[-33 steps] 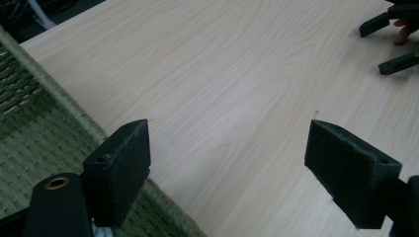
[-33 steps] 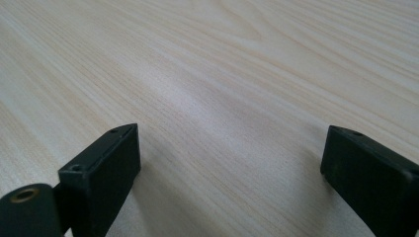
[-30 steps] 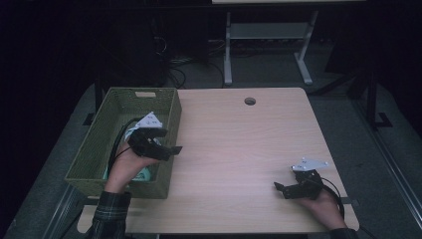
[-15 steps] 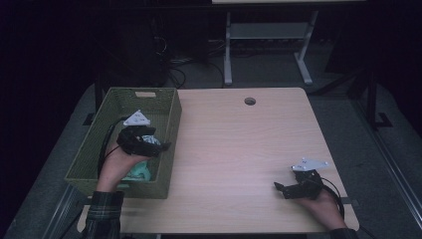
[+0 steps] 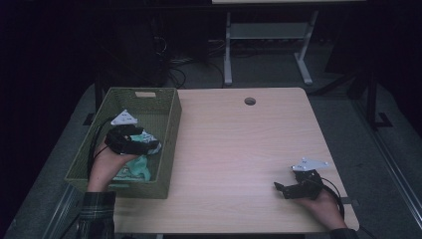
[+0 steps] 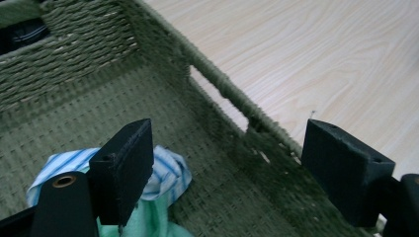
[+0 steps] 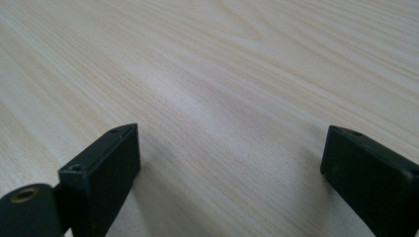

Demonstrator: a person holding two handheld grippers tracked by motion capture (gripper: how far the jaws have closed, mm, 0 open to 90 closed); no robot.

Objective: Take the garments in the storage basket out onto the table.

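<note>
The left gripper (image 5: 149, 144) is positioned inside the green woven basket (image 5: 171, 130), held over its floor. Its jaws stand spread wide, with nothing between them; in the left gripper view the gap between the jaws frames bare basket weave and the slot handle in the basket wall (image 6: 217, 94).

The crumpled cloth (image 6: 165, 170), striped blue-and-white with a pale green portion, lies on the basket floor. Relative to the left gripper, the cloth sits low and to the side of one jaw: in the left gripper view it shows beside and behind the jaw at the left of the frame, not centred in the gap. In the high view the cloth (image 5: 137, 167) lies directly beneath and toward the person's side of the gripper. The cloth is bunched, so no clear long axis can be read.

The coming move appears to be a grasp of the cloth. That move would call for the left gripper to shift toward the cloth and descend until the bunched fabric lies between the jaws.

The right gripper (image 5: 281, 188) rests low over the table (image 5: 239, 149) near its right front corner, jaws likewise spread and empty, with plain wood grain between them (image 7: 227, 138). It is well apart from the basket. The left hand (image 5: 107, 164) is the nearer by far.
</note>
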